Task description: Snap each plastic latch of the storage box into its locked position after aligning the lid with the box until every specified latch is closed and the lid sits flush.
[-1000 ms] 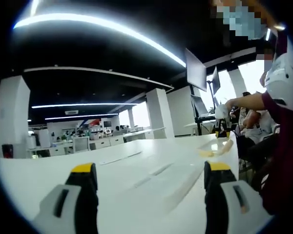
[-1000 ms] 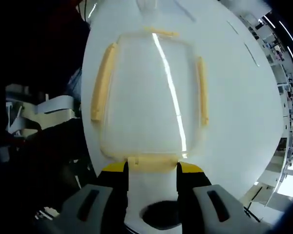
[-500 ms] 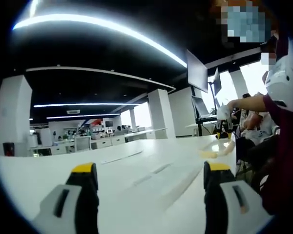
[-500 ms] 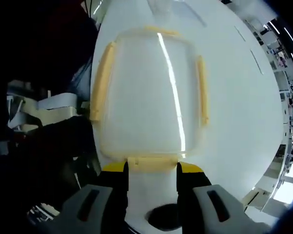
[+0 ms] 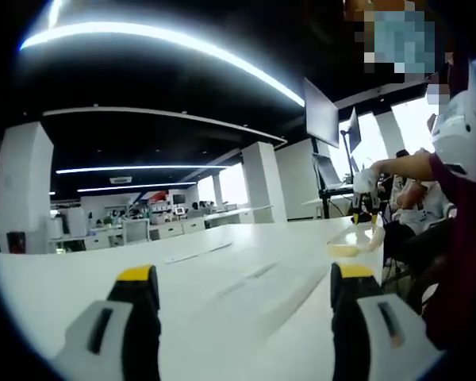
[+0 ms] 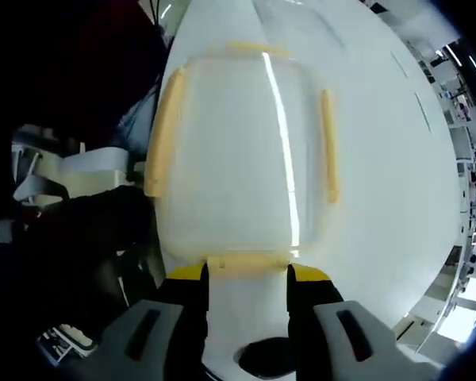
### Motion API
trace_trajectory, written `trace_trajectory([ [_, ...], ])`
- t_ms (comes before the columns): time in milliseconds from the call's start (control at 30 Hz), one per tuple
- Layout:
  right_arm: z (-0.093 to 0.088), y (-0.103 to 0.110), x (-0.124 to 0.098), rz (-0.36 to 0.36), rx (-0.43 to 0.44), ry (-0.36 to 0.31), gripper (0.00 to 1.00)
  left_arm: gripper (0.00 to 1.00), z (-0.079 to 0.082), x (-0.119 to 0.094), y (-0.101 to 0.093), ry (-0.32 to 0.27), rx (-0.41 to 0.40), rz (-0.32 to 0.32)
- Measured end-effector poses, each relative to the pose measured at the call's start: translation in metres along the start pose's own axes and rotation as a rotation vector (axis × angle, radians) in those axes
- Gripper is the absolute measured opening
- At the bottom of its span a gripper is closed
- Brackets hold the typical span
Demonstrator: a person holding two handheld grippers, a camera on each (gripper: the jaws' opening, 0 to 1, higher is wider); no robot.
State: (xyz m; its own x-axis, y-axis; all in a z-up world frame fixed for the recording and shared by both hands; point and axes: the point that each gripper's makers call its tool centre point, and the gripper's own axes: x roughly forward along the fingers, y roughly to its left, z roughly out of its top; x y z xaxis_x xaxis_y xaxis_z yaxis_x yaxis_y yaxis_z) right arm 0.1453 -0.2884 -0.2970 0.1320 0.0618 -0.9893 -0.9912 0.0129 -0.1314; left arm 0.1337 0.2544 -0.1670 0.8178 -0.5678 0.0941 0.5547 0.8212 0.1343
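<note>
A clear storage box [image 6: 238, 151] with its lid on lies on the white table [image 6: 381, 159], seen from above in the right gripper view. Yellow latches run along its left side [image 6: 163, 127], right side [image 6: 328, 143] and far end [image 6: 254, 49]. The near latch [image 6: 246, 262] spans the gap between the yellow tips of my right gripper [image 6: 247, 274], which looks closed on it. In the left gripper view my left gripper [image 5: 242, 278] stands open over bare table, far from the box [image 5: 351, 242]. A person's hand holds the right gripper [image 5: 363, 208] upright above the box's end.
The box sits close to the table's edge, with a dark round shape [image 6: 270, 361] below it and a dark chair area [image 6: 71, 206] to the left. A monitor [image 5: 320, 115] on a stand rises behind the box. A person's sleeve [image 5: 460, 238] fills the right side.
The right gripper view has tilted slightly, so the box looks a little longer. The near latch stays between the jaw tips. The left gripper has hardly moved.
</note>
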Motion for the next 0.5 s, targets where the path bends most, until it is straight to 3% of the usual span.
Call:
trace_trajectory([
  [500,0.0043,0.0033,-0.0001,0.003,-0.054,0.008,0.37,0.89,-0.0080,0.0024,-0.0024,0.013,-0.013,0.000],
])
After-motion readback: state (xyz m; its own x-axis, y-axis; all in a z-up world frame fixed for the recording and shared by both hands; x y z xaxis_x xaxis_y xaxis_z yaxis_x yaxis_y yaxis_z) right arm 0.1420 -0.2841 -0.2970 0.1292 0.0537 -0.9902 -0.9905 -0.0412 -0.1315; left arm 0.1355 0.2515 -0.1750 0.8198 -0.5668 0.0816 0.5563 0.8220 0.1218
